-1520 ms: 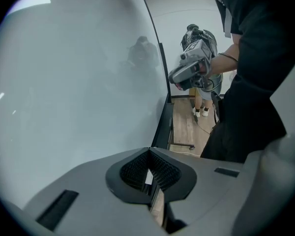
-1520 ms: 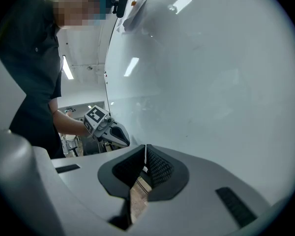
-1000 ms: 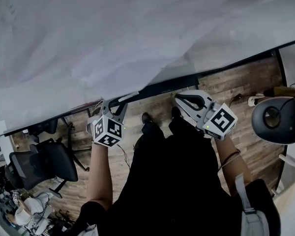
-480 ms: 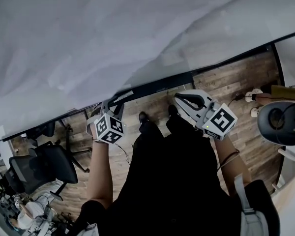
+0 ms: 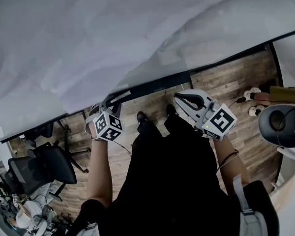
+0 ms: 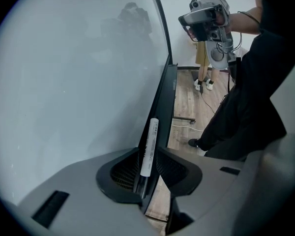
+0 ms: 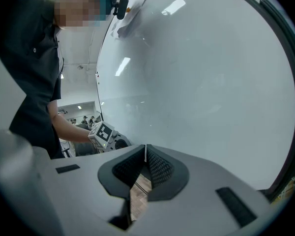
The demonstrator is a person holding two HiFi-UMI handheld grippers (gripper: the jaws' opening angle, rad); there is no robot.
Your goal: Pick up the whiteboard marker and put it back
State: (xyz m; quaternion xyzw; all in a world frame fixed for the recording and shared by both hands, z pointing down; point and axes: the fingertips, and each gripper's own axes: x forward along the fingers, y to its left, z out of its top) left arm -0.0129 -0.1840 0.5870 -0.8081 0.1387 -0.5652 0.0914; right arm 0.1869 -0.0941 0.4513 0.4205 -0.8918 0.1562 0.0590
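A big whiteboard (image 5: 113,33) fills the upper part of the head view, with a dark ledge (image 5: 157,85) running along its lower edge. Below the board lies a wooden floor (image 5: 236,82), and a person (image 5: 172,181) in dark clothes stands facing the board. A black office chair (image 5: 44,163) stands on the floor to the person's left, well apart from the board.

The right gripper (image 5: 179,98) is held up just below the ledge, pointing toward the board. Its jaws are pressed together with nothing between them (image 7: 145,154).

The left gripper (image 5: 115,100) is up at the ledge, further left along the board. Its jaws are clamped on a whiteboard marker (image 6: 149,146), gripping its lower end. The white barrel sticks out past the jaws and lies along the ledge (image 6: 162,97), just beside the board's surface (image 6: 64,82). Whether the marker touches the ledge cannot be told.
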